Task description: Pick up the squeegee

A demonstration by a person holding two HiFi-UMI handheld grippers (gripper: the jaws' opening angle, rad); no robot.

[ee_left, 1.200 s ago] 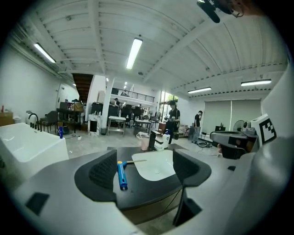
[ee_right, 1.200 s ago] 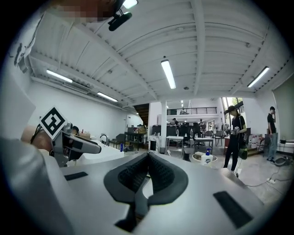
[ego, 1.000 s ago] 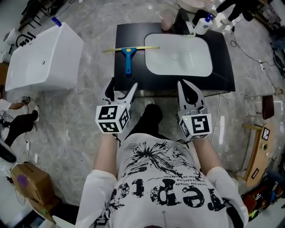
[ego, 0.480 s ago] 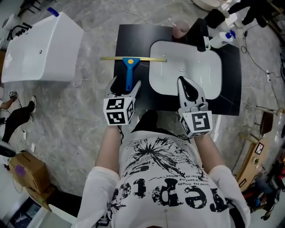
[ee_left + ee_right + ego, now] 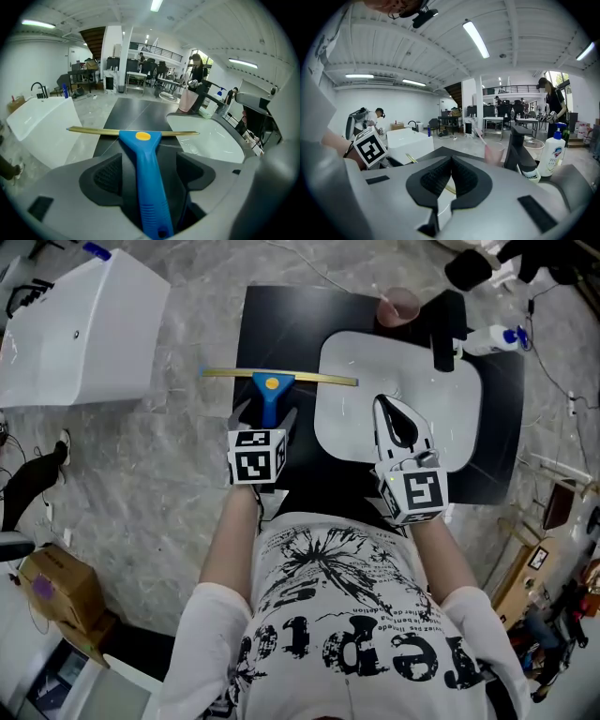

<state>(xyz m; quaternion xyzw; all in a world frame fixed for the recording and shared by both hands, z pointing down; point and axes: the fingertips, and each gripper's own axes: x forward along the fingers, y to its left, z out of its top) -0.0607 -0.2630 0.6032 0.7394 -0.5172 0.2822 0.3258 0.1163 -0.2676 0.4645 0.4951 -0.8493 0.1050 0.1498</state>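
Observation:
The squeegee lies flat on the black counter, blue handle toward me and yellow blade crosswise at the far end. My left gripper is open and straddles the near half of the handle. In the left gripper view the handle runs between the two pads with a gap on each side. My right gripper is shut with nothing in it, hovering over the near part of the white sink basin. Its jaws meet at the tip.
A pink cup, a black faucet and a white pump bottle stand behind the basin. A large white tub sits on the floor to the left. People and desks show far off in both gripper views.
My left gripper has moved forward until its open jaws enclose the blue handle. The right gripper has moved forward over the basin, still shut.

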